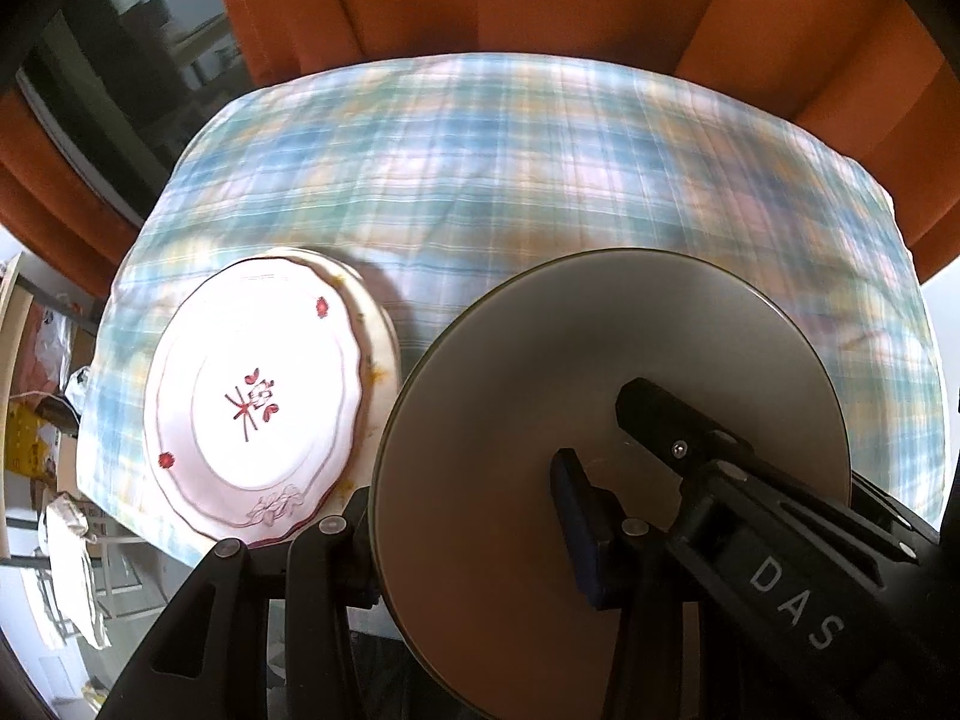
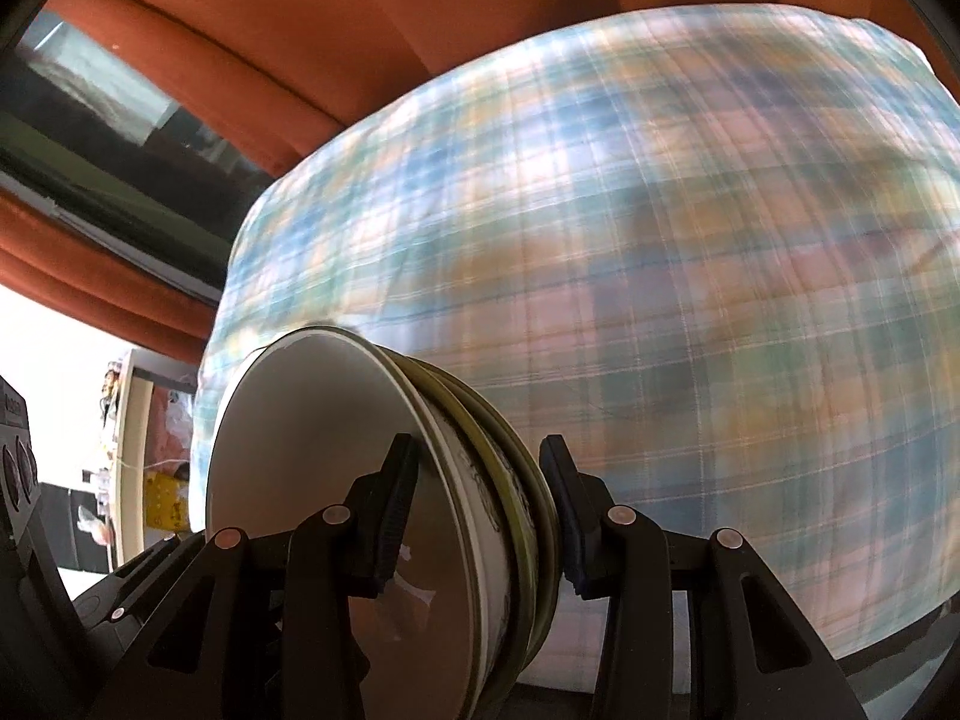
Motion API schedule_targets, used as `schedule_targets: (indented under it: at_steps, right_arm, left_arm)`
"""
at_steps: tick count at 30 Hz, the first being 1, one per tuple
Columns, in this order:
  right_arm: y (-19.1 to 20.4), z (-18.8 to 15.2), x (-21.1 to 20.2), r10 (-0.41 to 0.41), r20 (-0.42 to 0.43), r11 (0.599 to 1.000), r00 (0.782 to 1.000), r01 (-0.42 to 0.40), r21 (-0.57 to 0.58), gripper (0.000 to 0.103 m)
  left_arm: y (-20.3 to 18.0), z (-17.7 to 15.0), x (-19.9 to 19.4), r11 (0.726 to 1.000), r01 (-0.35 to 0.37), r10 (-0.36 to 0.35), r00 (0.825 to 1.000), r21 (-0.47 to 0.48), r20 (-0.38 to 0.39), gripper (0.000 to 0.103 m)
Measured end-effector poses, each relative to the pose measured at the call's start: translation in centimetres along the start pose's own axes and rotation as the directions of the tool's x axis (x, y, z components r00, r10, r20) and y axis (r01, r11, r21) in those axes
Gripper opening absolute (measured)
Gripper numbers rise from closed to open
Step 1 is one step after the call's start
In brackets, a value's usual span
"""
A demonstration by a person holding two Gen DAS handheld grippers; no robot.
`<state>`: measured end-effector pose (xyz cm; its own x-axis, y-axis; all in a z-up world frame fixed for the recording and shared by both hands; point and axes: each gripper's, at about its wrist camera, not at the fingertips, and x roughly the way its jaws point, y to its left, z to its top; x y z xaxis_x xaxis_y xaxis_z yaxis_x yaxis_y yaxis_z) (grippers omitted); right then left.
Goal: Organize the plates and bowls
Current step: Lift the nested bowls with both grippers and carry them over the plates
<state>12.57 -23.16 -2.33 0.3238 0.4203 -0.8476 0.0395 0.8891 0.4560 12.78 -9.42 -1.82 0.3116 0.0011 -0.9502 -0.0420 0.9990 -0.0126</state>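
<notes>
- Gripping the stack of bowls (image 1: 510, 390) by its near rim with the left gripper (image 1: 474, 516): set narrow, one pad inside the top bowl, the other finger hidden behind the stack.
- Gripping what looks like the same stack with the right gripper (image 2: 480, 480) at another part of the rim: narrow too, one pad in the grey hollow, the other against the outermost green-edged bowl.
- Probably taken from two sides to share the weight and stop the nested bowls sliding apart.
- Held tilted, nearly on edge in the right view, over the front edge of the checked cushion (image 2: 660, 240); cannot tell whether touching it.
- At least three bowls nested together; nothing in the top one but reflections.
- Lying flat near the cushion's left front corner: a flowered plate (image 1: 258, 396) on top of a second plate (image 1: 384, 348), nothing on it.
- Behind the cushion, an orange sofa (image 1: 510, 0).
- Likely next: setting the bowls down beside the plates, levelled first, since soft padding could tip a stack.
</notes>
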Motion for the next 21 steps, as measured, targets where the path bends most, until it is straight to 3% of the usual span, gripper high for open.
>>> schedule_targets:
  at_steps: [10,21]
  right_arm:
    - [3.3,-0.5,0.0,-0.012,0.043,1.0,0.999,0.013,-0.018,0.046]
    - [9.5,-1.5,1.6,-0.048,0.103,0.998,0.994,0.043,0.042,0.046]
  left_arm:
    - [3.4,0.2,-0.9,0.999,0.034,-0.034,0.998,0.009,0.043,0.045]
    - [10.2,1.1,-1.1,0.994,0.072,-0.077,0.995,0.083,0.06,0.045]
